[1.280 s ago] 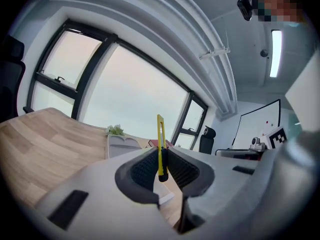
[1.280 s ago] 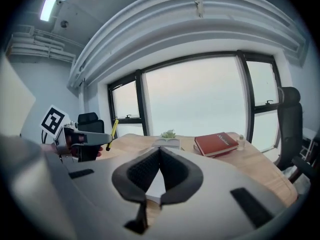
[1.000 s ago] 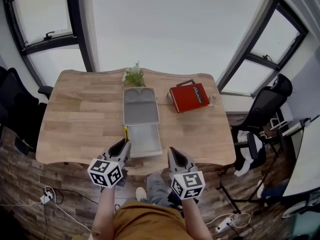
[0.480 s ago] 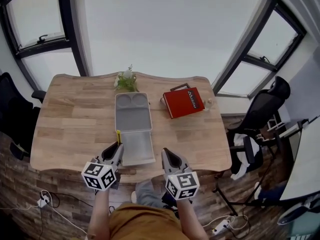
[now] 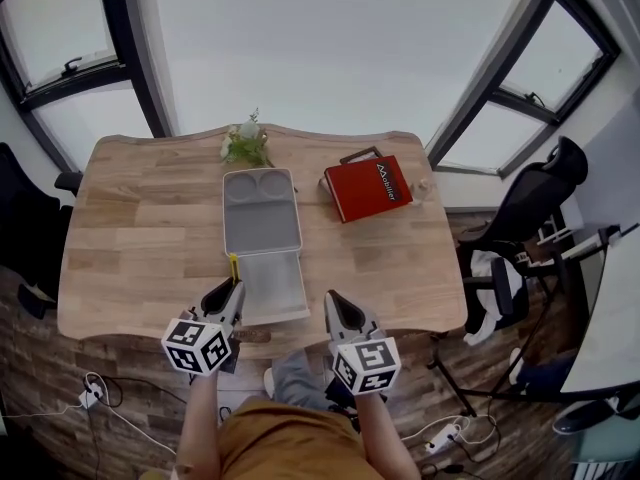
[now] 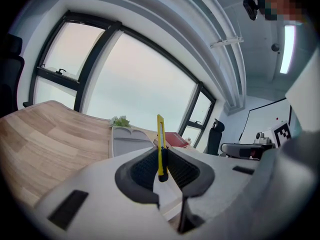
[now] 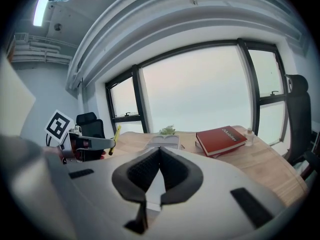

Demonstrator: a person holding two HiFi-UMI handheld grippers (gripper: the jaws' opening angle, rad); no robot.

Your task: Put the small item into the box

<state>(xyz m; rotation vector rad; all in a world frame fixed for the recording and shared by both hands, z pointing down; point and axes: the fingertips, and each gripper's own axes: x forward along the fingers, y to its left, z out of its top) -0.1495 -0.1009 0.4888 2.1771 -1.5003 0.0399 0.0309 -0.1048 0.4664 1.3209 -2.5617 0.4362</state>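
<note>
The small item is a slim yellow utility knife [image 6: 159, 143] that stands upright between the jaws of my left gripper [image 6: 160, 158], which is shut on it. In the head view the knife [image 5: 234, 268] pokes out ahead of the left gripper [image 5: 224, 292], just left of the box's near half. The open grey box [image 5: 284, 294] lies in the middle of the table with its lid [image 5: 261, 213] folded back flat. My right gripper [image 5: 334, 306] hovers at the table's front edge, right of the box. Its jaws [image 7: 159, 151] are shut with nothing between them.
A red book [image 5: 366, 188] lies right of the box lid, with a small clear bottle [image 5: 420, 185] beside it. A little green plant [image 5: 245, 143] stands at the far edge behind the box. Office chairs [image 5: 520, 218] stand on the right, and windows line the far wall.
The head view has drifted, so the table sits a little higher and further left in the picture. Both grippers stay near the front edge, the left one still holding the knife.
</note>
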